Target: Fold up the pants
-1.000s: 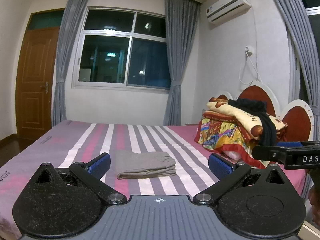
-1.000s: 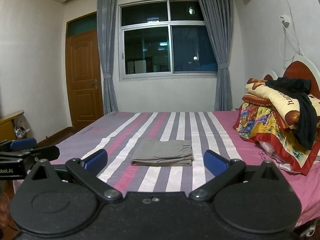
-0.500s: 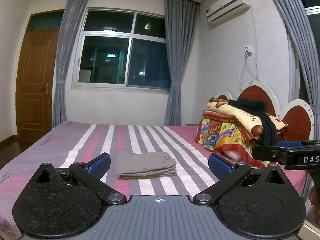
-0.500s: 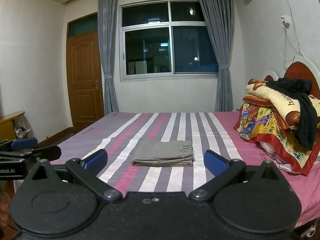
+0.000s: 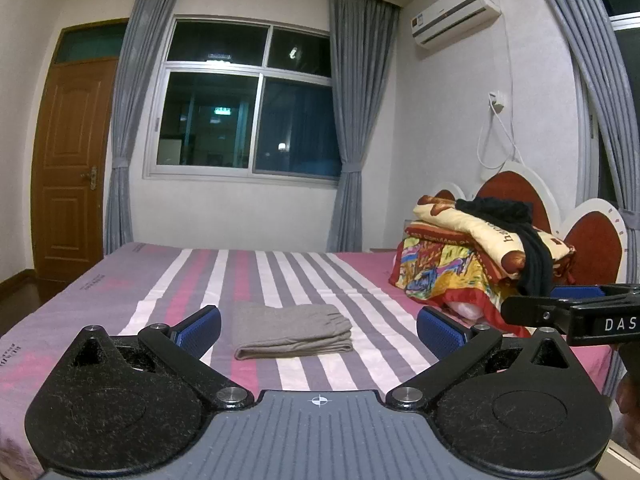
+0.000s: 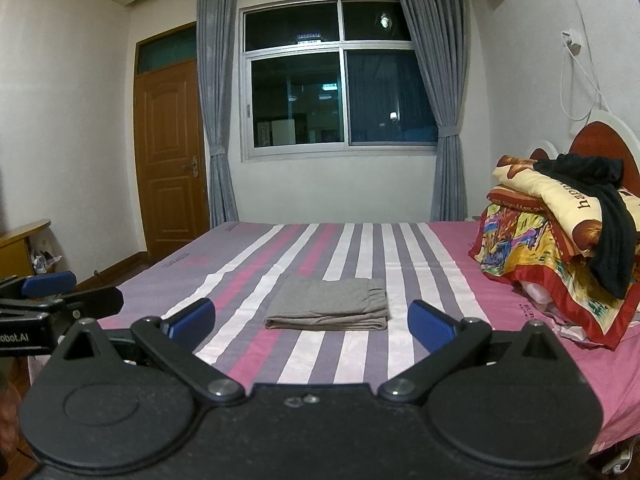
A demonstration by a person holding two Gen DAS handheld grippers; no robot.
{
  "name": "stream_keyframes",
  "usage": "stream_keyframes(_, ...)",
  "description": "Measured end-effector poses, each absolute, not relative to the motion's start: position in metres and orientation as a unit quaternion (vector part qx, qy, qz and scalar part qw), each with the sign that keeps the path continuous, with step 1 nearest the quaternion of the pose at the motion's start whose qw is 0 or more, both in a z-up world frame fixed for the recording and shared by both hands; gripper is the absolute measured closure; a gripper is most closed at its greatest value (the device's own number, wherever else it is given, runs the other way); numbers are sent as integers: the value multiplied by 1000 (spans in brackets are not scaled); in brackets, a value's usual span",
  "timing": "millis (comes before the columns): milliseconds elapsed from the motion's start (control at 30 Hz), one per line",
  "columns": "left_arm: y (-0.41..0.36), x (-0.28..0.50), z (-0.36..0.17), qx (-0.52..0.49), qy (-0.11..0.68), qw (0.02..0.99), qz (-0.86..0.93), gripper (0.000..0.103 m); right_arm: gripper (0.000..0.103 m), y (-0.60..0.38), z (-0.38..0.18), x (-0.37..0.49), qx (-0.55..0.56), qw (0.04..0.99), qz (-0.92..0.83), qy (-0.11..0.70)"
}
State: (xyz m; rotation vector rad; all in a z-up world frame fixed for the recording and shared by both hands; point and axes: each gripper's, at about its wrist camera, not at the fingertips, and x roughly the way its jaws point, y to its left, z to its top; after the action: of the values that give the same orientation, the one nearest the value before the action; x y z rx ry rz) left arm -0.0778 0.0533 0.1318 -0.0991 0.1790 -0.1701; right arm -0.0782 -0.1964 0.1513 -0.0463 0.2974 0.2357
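My gray pants lie in a neat flat stack on the striped bed sheet, out in the middle, well apart from the big pile of blankets by the headboard. I think the folding is done, since the edges line up and no leg sticks out.

My left tongs are wide apart and hold nothing. My right tongs are wide apart too, and empty. Both hang back from the pants, at the near side of the bed.

The best thing now, I think, is to keep both tongs away and not bump the stack. If I wanted to tidy it, I would press softly on top and not tug a corner, since soft cloth slides and the layers could slip open.
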Motion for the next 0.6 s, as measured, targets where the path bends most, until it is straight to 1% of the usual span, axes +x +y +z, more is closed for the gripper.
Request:
stream_keyframes(200, 58, -78, 132, -60, 88, 990, -92, 0, 0, -196, 151, -78, -23, 982, 118, 149)
stream_keyframes(367, 58, -79, 131, -47, 89, 991, -91, 0, 0, -196, 150, -77, -28, 982, 115, 150)
stream_keyframes(433, 56, -81, 130, -33, 80, 992, -92, 0, 0, -194, 148, -72, -40, 981, 106, 155)
stream_keyframes(600, 60, -81, 127, -39, 69, 992, -96, 0, 0, -194, 144, -61, -61, 982, 85, 159)
